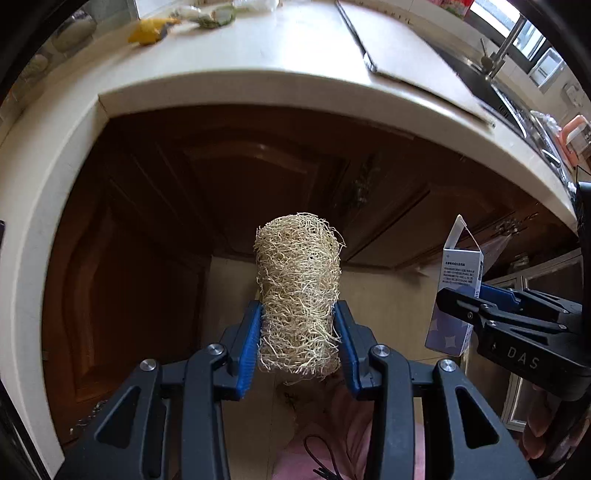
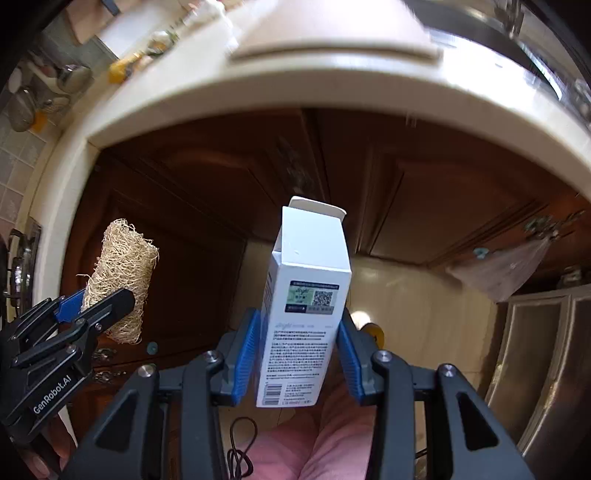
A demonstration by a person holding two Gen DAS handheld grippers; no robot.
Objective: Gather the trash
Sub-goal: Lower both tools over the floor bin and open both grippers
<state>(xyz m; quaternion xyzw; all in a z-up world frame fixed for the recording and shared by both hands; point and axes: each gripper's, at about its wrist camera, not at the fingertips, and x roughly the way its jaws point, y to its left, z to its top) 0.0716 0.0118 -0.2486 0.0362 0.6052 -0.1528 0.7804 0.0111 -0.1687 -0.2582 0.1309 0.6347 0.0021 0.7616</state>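
Note:
My left gripper is shut on a tan loofah sponge, held upright in the air in front of the brown cabinet doors. My right gripper is shut on a white carton box with its top flap open, also held upright. In the left wrist view the right gripper and its box show at the right. In the right wrist view the left gripper and the loofah show at the left. Both are below the counter's edge.
A cream counter curves above, with a yellow scrap and other scraps at its far side, a cutting board and a sink with a tap at the right. A plastic bag hangs on a cabinet handle.

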